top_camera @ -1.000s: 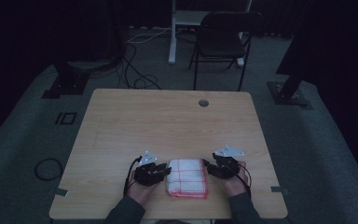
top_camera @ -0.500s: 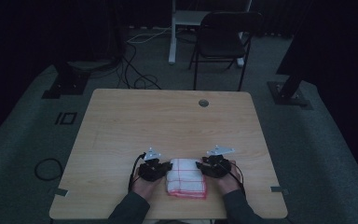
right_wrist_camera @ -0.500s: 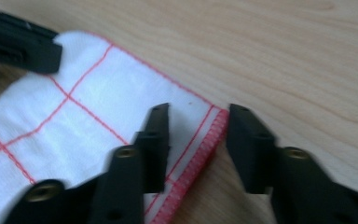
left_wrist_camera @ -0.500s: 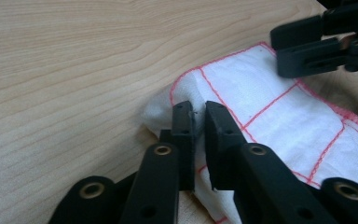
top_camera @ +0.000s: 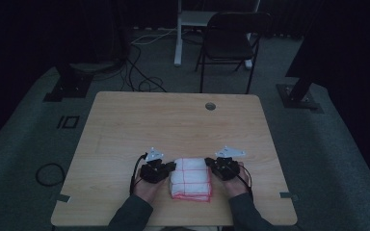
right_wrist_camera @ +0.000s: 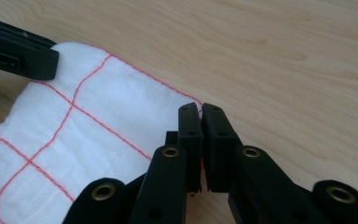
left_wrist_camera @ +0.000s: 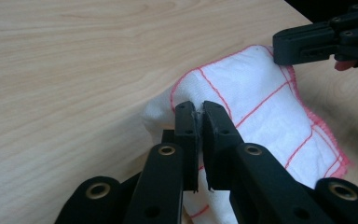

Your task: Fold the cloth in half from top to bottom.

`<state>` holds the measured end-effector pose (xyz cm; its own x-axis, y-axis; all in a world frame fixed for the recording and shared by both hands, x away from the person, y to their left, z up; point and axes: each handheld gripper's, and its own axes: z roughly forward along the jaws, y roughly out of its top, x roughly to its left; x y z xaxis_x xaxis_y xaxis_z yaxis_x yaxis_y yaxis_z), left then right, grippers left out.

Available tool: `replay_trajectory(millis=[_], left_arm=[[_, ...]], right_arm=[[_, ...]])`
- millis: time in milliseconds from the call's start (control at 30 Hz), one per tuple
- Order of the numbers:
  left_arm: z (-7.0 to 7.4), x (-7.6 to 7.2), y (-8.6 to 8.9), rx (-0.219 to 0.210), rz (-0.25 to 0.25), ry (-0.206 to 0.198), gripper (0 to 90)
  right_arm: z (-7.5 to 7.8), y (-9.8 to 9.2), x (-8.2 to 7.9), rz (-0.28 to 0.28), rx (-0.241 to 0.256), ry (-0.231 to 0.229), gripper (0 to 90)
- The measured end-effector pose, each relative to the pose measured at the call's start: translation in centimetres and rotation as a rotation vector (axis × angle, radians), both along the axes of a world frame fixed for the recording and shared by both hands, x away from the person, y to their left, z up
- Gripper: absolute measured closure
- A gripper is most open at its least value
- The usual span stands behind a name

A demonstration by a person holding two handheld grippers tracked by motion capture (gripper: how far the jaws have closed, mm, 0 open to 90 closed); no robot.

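- High view: your two forearms come in from the near edge of the table [top_camera: 125,125], sleeves dark, hands close together. Your left gripper [top_camera: 169,168] lies at the left side of the white cloth [top_camera: 190,183] and points right toward it; your right gripper [top_camera: 209,165] lies at the cloth's right side and points left. Each carries a grey three-cornered plate on top. The cloth is folded into a thick pad, white with red grid lines and a red hem, and it sits near the table's front edge between your hands. Beyond the table a dark folding chair [top_camera: 231,43] stands on the floor.
- Left gripper view: your left gripper [left_wrist_camera: 197,109] has its jaws pressed almost together, pinching a thin fold of the cloth [left_wrist_camera: 261,107] at its near corner; a sliver of white shows in the narrow gap. The cloth bulges up behind the jaws, and its red stitched hem curves round the far edge. At the upper right your right gripper [left_wrist_camera: 279,46] touches the cloth's far corner.
- Right gripper view: your right gripper [right_wrist_camera: 200,112] is likewise closed on the cloth [right_wrist_camera: 88,135], its tips nipping the hemmed corner. The cloth spreads to the left, crossed by red lines. At the upper left your left gripper [right_wrist_camera: 51,58] rests on the opposite corner.
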<state>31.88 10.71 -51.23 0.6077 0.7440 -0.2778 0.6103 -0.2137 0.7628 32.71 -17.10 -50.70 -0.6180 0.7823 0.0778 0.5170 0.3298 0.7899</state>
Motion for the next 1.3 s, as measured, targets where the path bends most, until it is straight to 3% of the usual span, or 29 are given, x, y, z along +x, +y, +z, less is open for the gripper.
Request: replay_trajectory(millis=[133,167,267,400,533,600,667,700,767,800,967,1033,1100,1133,1300], left_arm=[[-0.1,0.7,0.9,0.025,0.059,-0.017,85.2],[-0.3,1.1,1.2,0.058,0.069,-0.021,85.3],[-0.5,1.4,1.3,0.073,0.068,-0.023,84.6],[-0.6,1.2,0.7,0.060,0.023,-0.025,78.3],[-0.9,1.3,0.2,0.090,0.016,-0.015,77.7],[-1.5,1.6,-0.2,0.102,-0.002,0.010,85.1],[-1.4,1.5,-0.3,0.108,-0.002,0.005,89.9],[-1.0,1.3,-0.4,0.116,0.001,-0.022,90.0],[-1.0,1.3,-0.4,0.116,0.001,-0.022,90.0],[-0.6,1.1,-0.3,0.123,0.020,-0.053,90.0],[-1.5,1.5,0.3,0.150,0.060,-0.037,90.0],[-2.0,1.7,0.5,0.149,0.076,-0.029,87.4],[-2.0,1.7,0.6,0.144,0.084,-0.035,78.4],[-1.7,1.6,1.1,0.113,0.089,-0.051,75.3],[-1.4,1.6,2.1,0.119,0.104,-0.066,72.4]], right_arm=[[-0.1,0.6,0.5,0.000,-0.004,-0.009,87.5],[-0.4,0.9,0.8,0.003,-0.015,-0.013,87.4],[-0.7,1.2,1.0,0.005,-0.020,-0.006,87.1],[-1.0,1.0,1.1,-0.003,-0.020,0.006,86.0],[-1.1,0.9,1.1,-0.003,-0.016,0.007,84.7],[-1.3,0.7,1.1,0.002,-0.009,0.023,70.5],[-1.4,0.6,1.1,0.008,-0.006,0.038,68.5],[-1.6,0.6,0.9,0.016,-0.008,0.043,67.1],[-1.6,0.6,0.9,0.020,-0.007,0.046,67.1],[-1.6,0.6,0.8,0.018,-0.010,0.038,72.3],[-1.9,0.8,0.9,0.027,-0.032,0.059,72.6],[-2.1,0.8,0.9,0.025,-0.040,0.067,71.6],[-2.2,0.7,0.9,0.020,-0.037,0.067,70.2],[-2.0,0.4,0.8,0.007,-0.027,0.055,67.0],[-1.5,-0.9,0.8,-0.042,0.004,0.029,63.2]])
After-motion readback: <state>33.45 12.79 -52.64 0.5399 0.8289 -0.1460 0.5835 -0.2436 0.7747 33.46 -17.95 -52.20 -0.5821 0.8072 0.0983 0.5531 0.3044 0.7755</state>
